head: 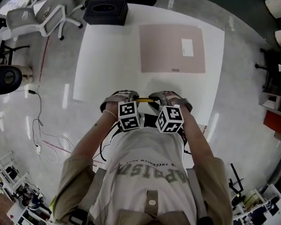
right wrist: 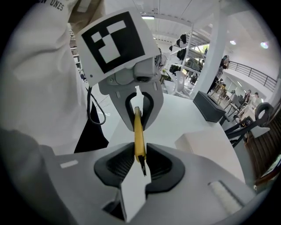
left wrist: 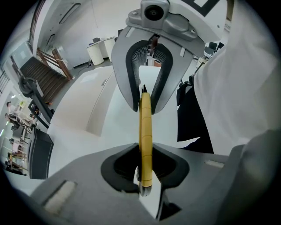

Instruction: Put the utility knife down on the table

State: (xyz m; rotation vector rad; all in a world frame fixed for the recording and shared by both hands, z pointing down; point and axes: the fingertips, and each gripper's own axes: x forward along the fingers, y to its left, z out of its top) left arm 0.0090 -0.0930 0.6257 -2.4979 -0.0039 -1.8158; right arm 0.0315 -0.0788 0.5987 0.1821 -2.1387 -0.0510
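Claws from both sides hold the yellow utility knife point(head: 145, 100) level in the air, above the near part of the white worktop point(head: 105, 60), close to the person's chest. The left claw point(left wrist: 145, 154) is clamped narrow on one end of the handle. The right claw point(right wrist: 139, 151) is closed on the other end, where the dark blade tip pokes out. A pink mat point(head: 172, 48) lies farther off, well apart from the knife.

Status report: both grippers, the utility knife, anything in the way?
Left gripper shut on utility knife. Right gripper shut on its blade end. Knife over the table, not down. No obstacle seen beneath.
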